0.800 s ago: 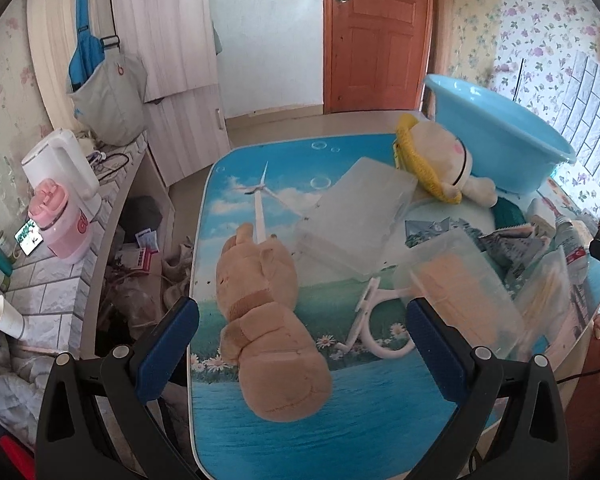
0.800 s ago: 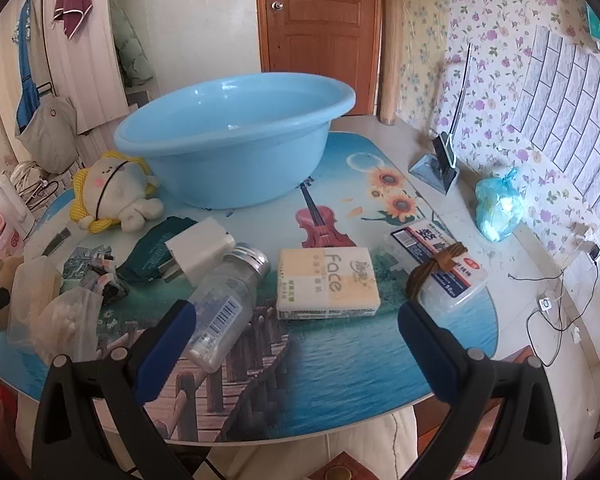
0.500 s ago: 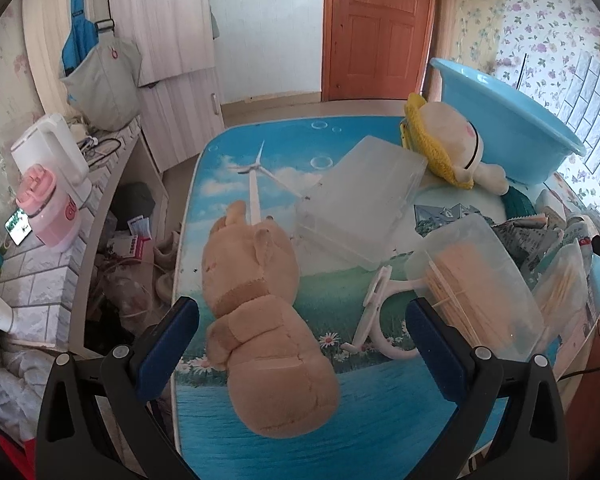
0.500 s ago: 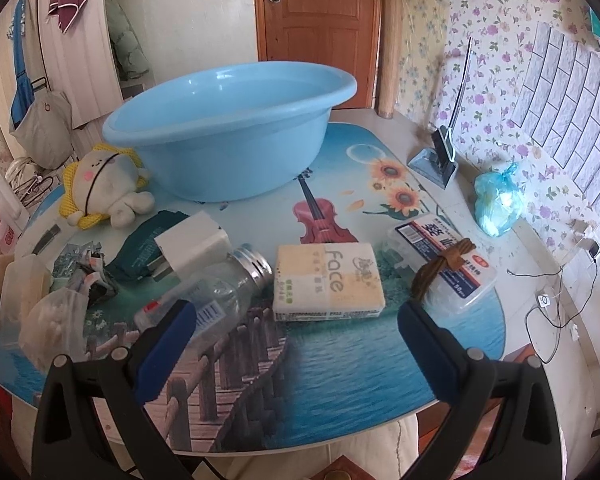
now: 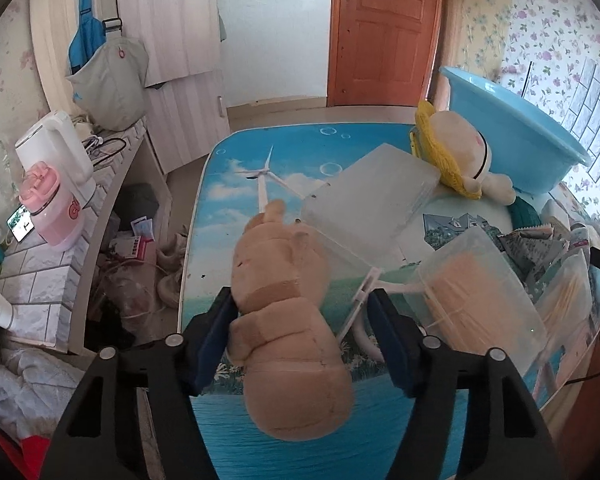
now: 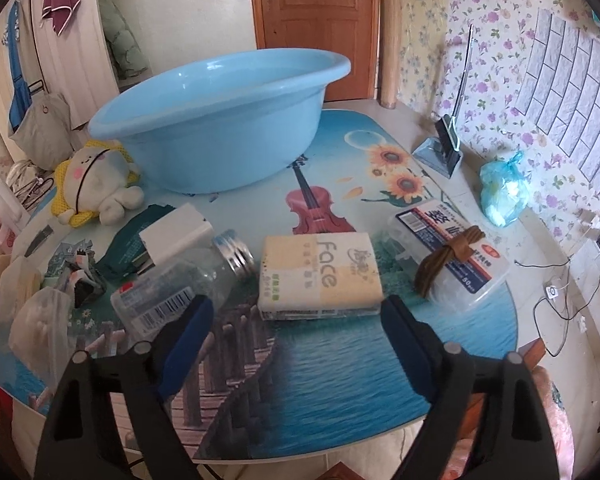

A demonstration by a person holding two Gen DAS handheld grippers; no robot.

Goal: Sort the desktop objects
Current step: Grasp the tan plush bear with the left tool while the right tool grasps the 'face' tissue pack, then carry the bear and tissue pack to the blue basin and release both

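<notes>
Left tongs: since the earlier frames the left tongs (image 5: pixel 300 332) had narrowed and come down around the tan plush bear (image 5: pixel 288 320), which lay on its back on the worktop (image 5: pixel 236 184); the left pad pressed its flank, while the right pad was beside a white plastic hanger (image 5: pixel 360 304) and showed a slight gap.
Grip: closing, probably not yet firm.
Right tongs: the right tongs (image 6: pixel 296 332) had dropped lower too, wide open and empty, hovering just short of the tissue pack (image 6: pixel 320 276).
Nearby: a clear bottle (image 6: pixel 180 284) lay beside the left blue pad.
Destination: the blue basin (image 6: pixel 220 116) stood well beyond, apparently empty.
Meaning: the bear looked to be the first item picked.
</notes>
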